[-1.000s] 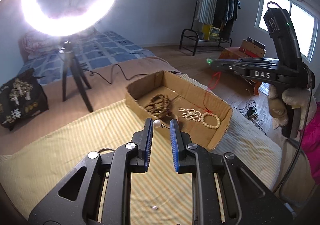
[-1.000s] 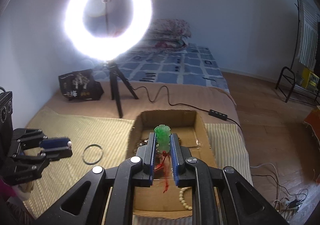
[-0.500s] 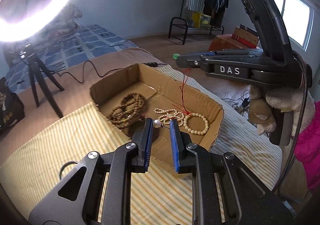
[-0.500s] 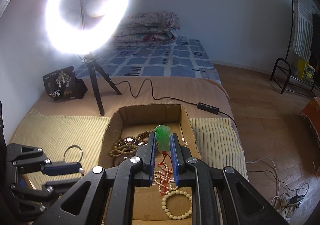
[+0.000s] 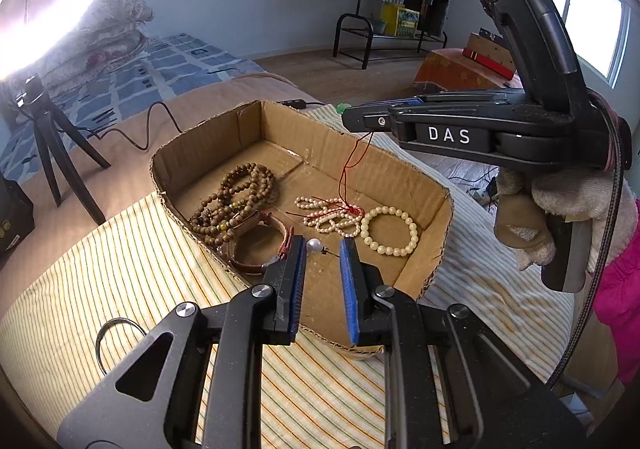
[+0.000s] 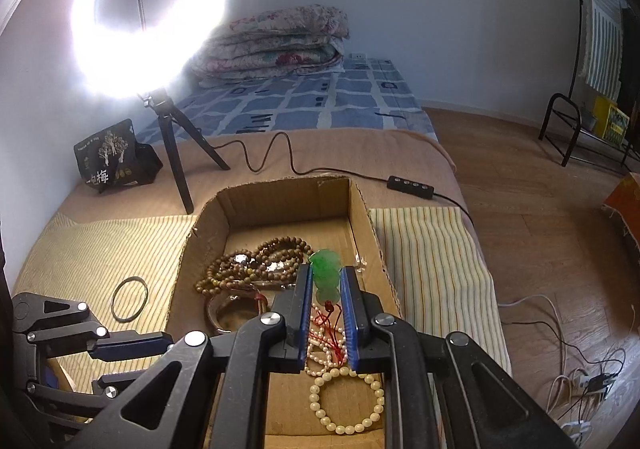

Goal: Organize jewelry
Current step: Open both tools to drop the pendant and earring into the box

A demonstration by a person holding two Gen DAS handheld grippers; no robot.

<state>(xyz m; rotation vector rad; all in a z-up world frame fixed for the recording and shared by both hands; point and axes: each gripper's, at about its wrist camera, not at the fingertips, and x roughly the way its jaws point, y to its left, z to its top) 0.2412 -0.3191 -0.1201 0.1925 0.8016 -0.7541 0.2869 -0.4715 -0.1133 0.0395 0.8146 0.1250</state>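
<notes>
Nearest the left wrist camera, the left gripper (image 5: 323, 249) hangs over the near wall of the cardboard box (image 5: 444, 205). Its blue-padded fingers (image 5: 298, 261) stand apart by a moderate gap. A pearl stud earring (image 5: 314, 246) sits at the tips: the pearl touches the left pad, and its thin post points across toward the right pad. Whether the post reaches that pad cannot be told.

Right gripper (image 6: 325, 281), seen from its own camera, has its pads closed on a green jade pendant (image 6: 326, 267), which pokes up above the fingertips. Red cord (image 6: 332, 319) hangs from the pendant down between the fingers. From the left view the cord (image 5: 352, 165) drops from the gripper tip to a heap on the box floor, landing on a small pearl strand (image 5: 328, 215).

Inside the box, near to far:
- cream bead bracelet (image 6: 346, 399), flat on the floor, just beside the pearl strand;
- brown leather band (image 5: 256, 245) against the near-left wall;
- brown wooden bead necklace (image 5: 236, 197), coiled, partly overlying the band.

Box rests on a yellow striped cloth (image 5: 120, 269). A thin dark metal ring (image 6: 129, 299) lies on the cloth, left of the box and apart from it.

Beyond the box: a ring light (image 6: 152, 9) on a black tripod (image 6: 176, 153), lit, with its cable running past the far wall of the box.
</notes>
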